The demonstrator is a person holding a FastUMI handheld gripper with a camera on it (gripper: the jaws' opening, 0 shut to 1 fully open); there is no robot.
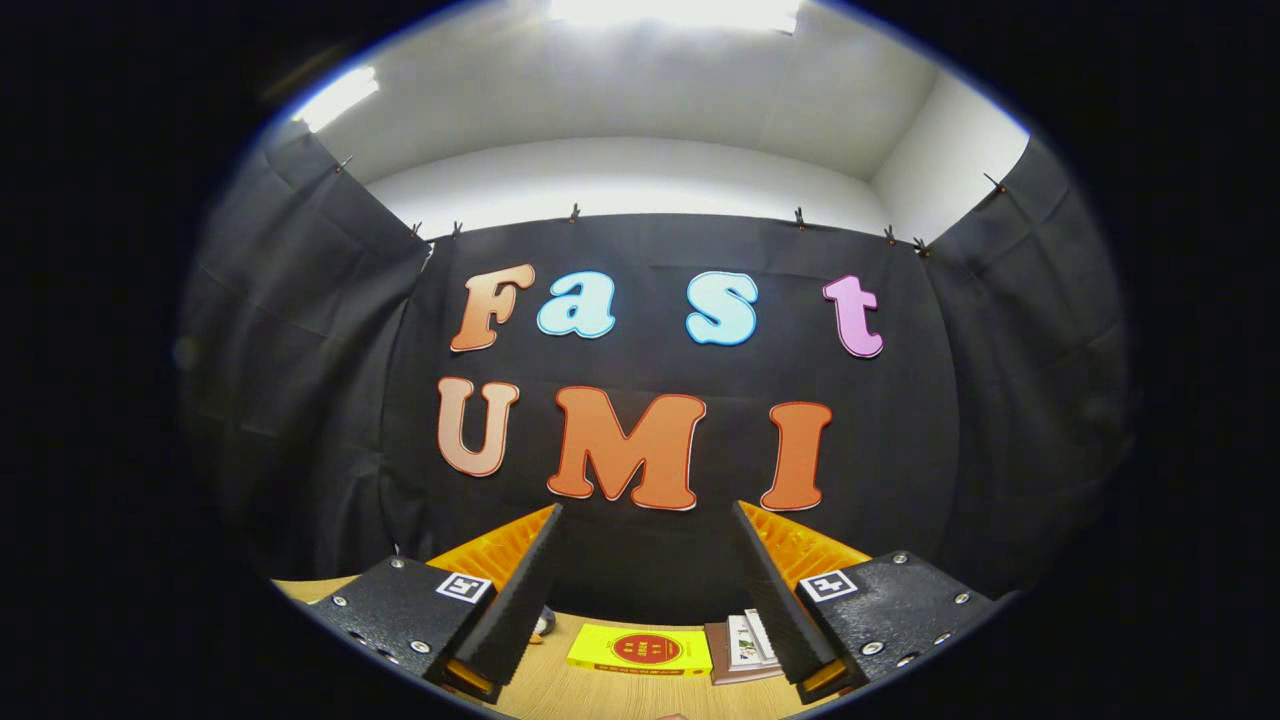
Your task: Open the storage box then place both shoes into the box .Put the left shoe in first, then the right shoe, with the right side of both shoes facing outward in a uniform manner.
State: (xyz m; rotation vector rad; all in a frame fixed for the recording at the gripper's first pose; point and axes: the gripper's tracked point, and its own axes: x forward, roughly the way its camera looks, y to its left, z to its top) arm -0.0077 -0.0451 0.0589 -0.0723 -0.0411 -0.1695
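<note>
On the counter, 12 o'clock of our tongs, lie a yellow pack and a booklet. Tongs open, empty, aimed high; box and shoes unseen. We'd tilt down, find the box.

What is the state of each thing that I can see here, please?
gripper: open, fingers spread wide, nothing between them, held above the table.
yellow box: lying flat on the table, closed, between and beyond the fingers.
books: small stack lying flat, closed, right beside the yellow box.
table: wooden, bearing the box and books.
</note>
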